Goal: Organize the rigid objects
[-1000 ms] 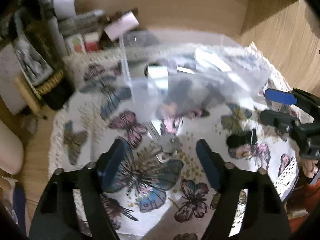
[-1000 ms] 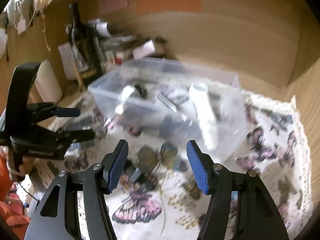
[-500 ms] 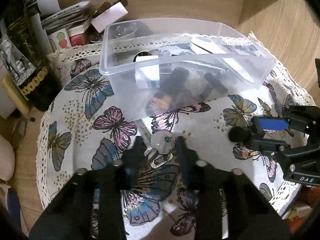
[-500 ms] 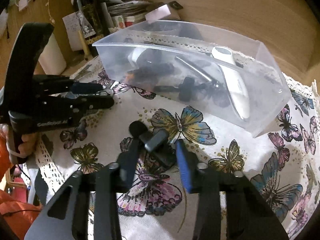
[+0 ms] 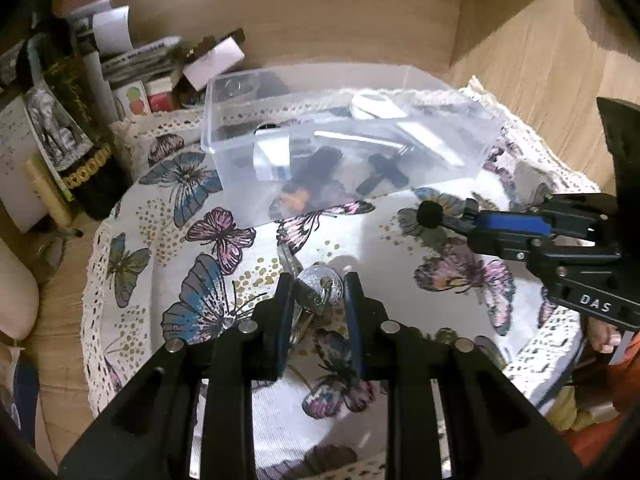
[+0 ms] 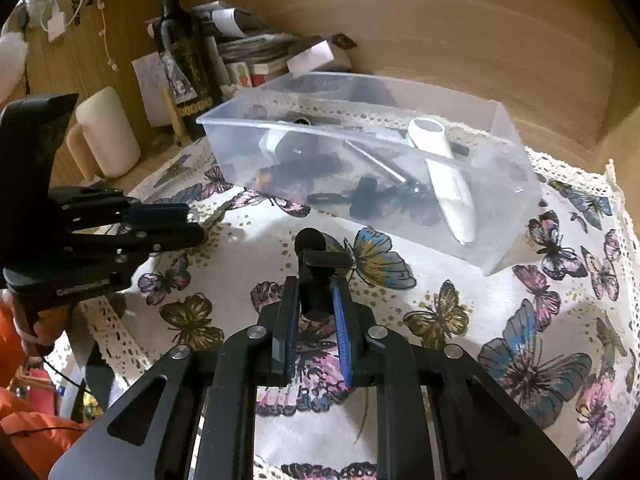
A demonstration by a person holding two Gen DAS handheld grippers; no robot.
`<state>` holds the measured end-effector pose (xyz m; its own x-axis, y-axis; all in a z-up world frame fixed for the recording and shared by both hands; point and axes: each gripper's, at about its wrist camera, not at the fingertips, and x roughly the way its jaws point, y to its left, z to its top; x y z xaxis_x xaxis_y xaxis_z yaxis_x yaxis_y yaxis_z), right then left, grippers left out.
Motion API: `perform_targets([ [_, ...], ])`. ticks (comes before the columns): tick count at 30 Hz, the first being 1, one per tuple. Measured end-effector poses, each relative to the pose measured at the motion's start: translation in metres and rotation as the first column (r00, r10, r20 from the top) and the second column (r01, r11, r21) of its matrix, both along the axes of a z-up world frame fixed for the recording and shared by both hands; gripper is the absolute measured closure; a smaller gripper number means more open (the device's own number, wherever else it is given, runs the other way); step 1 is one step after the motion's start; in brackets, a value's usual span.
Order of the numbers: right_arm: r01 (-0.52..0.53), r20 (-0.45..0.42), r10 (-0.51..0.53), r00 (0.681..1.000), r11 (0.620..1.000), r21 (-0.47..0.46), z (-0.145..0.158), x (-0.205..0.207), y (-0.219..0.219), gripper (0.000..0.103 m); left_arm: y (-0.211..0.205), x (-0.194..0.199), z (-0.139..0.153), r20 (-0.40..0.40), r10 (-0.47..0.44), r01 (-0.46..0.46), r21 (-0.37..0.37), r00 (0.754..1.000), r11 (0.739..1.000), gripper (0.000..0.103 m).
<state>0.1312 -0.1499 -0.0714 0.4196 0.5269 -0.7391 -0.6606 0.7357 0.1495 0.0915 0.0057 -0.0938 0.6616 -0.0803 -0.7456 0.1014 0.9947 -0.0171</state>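
**Both tools loaded, clear bin ahead**

Left tool (image 5: 316, 300) pinched on key bunch (image 5: 320, 290): stiff, light metal, likely slippery. Right tool (image 6: 314, 304) clamped on small black clip-on microphone (image 6: 316, 264), light, rigid, gripped at body. Clear bin (image 6: 508, 200) beyond, on counter.

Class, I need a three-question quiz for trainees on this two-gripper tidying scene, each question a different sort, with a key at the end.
1. True or false: the left gripper has its fingers closed around the silver keys.
2. Multiple choice: what does the right gripper hold? A) the white remote B) a small black clip-on microphone C) a wine bottle
3. Fill in: the white remote lies inside the clear plastic ____, which stands on the butterfly tablecloth.

Key: 1 true. 2 B, the small black clip-on microphone. 3 bin.
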Motion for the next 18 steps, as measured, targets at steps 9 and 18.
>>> perform_targets([
  [9,0.043,0.073,-0.048,0.996,0.997,0.064,0.031,-0.003,-0.014,0.088,0.000,-0.013,0.032,0.109,0.017,-0.016,-0.007,0.994,1.000,0.079],
  [18,0.094,0.160,-0.116,0.980,0.986,0.140,0.069,0.007,-0.032,0.088,0.003,-0.016,0.080,0.240,0.029,-0.022,-0.031,0.970,0.999,0.079],
])
